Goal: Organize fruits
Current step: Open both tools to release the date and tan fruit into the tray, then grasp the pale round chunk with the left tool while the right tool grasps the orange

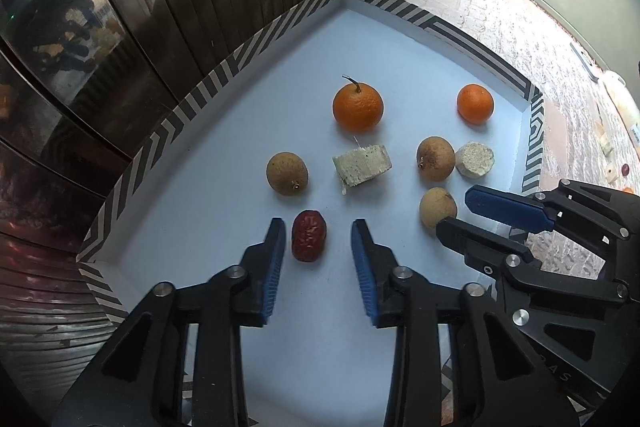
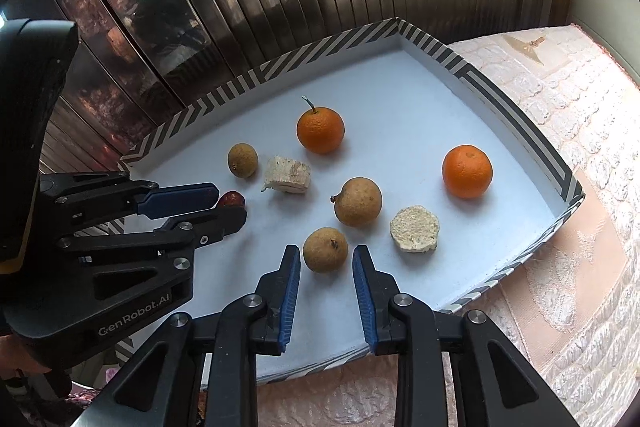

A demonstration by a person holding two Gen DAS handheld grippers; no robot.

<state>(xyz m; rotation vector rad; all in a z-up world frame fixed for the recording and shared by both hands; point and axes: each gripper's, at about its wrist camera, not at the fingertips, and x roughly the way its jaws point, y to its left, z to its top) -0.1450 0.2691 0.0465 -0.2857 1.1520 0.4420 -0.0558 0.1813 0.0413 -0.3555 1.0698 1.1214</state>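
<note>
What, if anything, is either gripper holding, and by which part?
Nothing is held. The left gripper stands open around the red date; the right gripper stands open around a longan, neither closed.

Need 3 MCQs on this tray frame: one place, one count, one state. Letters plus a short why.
1. What lies between the left gripper fingers?
A. an orange
B. the red date
C. a pale chunk

2. How many oranges are in the tray?
A. one
B. two
C. four

3. How does the right gripper stand?
A. open, with a longan just ahead
B. shut on a longan
C. shut on an orange

Key:
1 B: the date sits by the left finger, inside the gap.
2 B: one with a stem, one without.
3 A: both fingers stand apart, and the longan lies at the mouth of the gap, ungripped.
</note>
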